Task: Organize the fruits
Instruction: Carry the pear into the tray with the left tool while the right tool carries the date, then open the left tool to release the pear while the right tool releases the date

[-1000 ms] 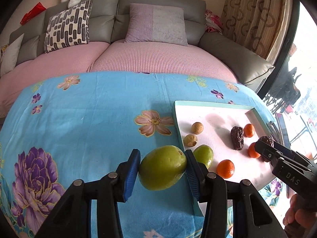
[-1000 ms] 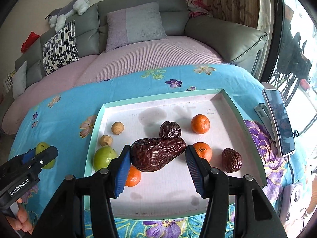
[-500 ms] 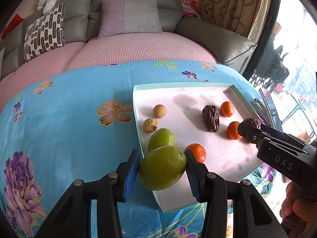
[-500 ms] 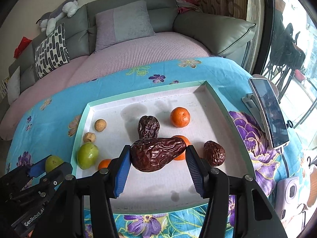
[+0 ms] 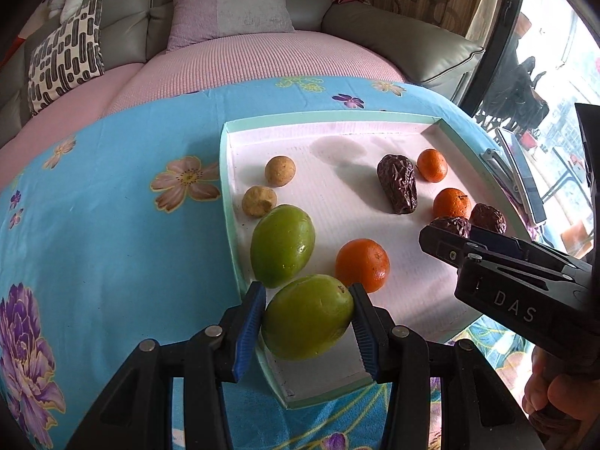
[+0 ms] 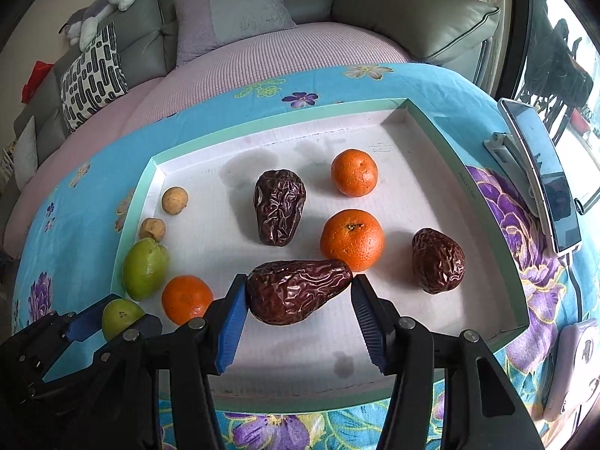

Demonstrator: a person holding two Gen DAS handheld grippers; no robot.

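Both claws hold fruit over the tray [image 6: 468,180].
We see the left claw [image 5: 306,323] clamped on a green fruit [image 5: 307,322] above the tray's near-left rim; only the right view shows the right claw [image 6: 299,296] clamped on a wrinkled date [image 6: 298,290], long axis across the fingers, narrow end pointing right; a phone [image 6: 540,172] stands beyond the right rim; white floor lies free near the front edge.
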